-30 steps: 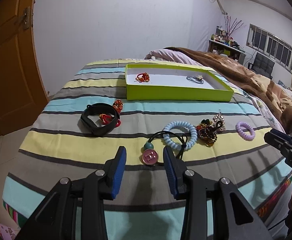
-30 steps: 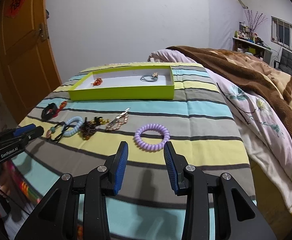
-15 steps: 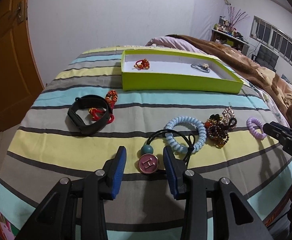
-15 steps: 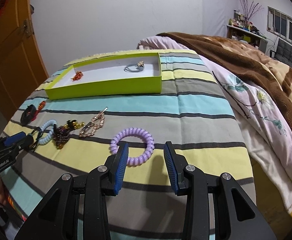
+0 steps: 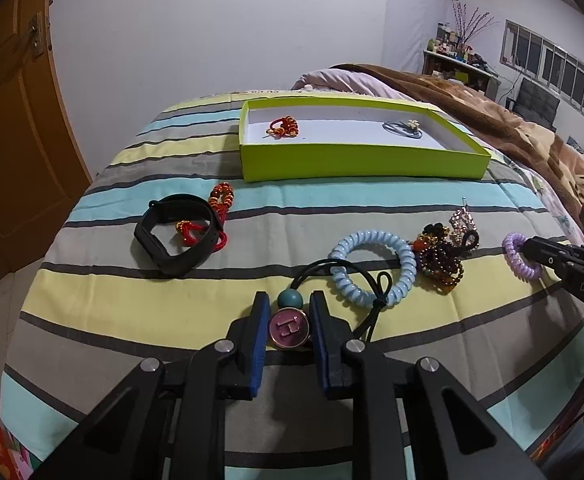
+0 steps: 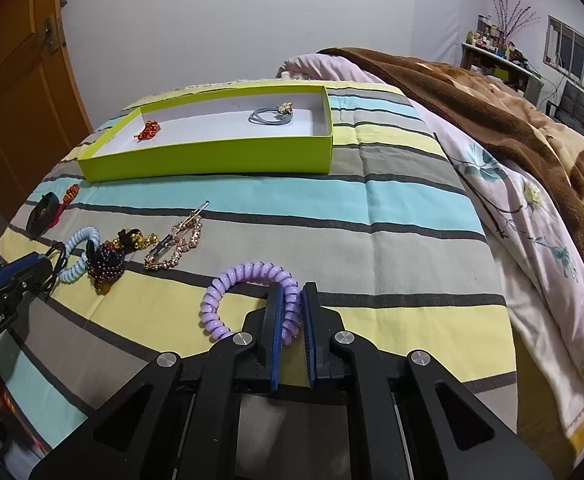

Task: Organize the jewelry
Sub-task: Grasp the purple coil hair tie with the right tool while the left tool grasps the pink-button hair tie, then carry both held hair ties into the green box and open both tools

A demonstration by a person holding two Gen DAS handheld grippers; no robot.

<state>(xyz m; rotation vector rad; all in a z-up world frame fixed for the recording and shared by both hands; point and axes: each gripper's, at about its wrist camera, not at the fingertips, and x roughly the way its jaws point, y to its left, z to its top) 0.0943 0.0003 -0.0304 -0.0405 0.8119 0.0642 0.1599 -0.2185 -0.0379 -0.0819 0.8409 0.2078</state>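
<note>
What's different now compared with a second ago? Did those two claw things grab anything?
Both came forward, down to the bed, and closed. The left gripper now pinches the pink button of the black hair tie; the right gripper has clamped onto the purple coil hair tie. A second ago both were open and short of them. The green box and the other pieces have not moved.

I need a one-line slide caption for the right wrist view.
Right gripper closed on a purple spiral hair tie on the striped bedspread, green tray behind.
</note>
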